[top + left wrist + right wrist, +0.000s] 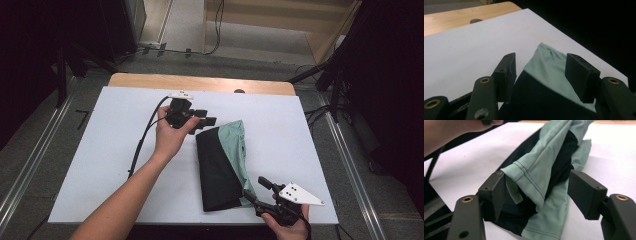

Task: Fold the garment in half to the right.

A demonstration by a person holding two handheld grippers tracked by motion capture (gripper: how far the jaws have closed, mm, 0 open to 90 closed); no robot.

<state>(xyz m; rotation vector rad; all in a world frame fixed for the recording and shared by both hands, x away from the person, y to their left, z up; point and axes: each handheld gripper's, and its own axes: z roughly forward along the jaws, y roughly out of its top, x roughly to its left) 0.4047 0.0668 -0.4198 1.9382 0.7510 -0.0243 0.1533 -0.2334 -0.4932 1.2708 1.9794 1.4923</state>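
Note:
A folded garment [220, 165], black with mint-green panels, lies on the white table [110, 150] right of the middle. My left gripper [206, 118] hovers at the garment's far left corner. In the left gripper view it [541, 58] stands open, with the green and black cloth [546, 70] below the wide gap between its jaws. My right gripper [256, 189] sits at the garment's near right corner. In the right gripper view it [536, 173] is open, and a raised green hem of the garment [531, 172] lies between the jaws, against the left one.
The table's far edge is a bare wooden strip [200, 82] with a small round hole [239, 91]. A black cable [142, 135] trails from the left gripper across the white surface. Dark stands and cables surround the table on the floor.

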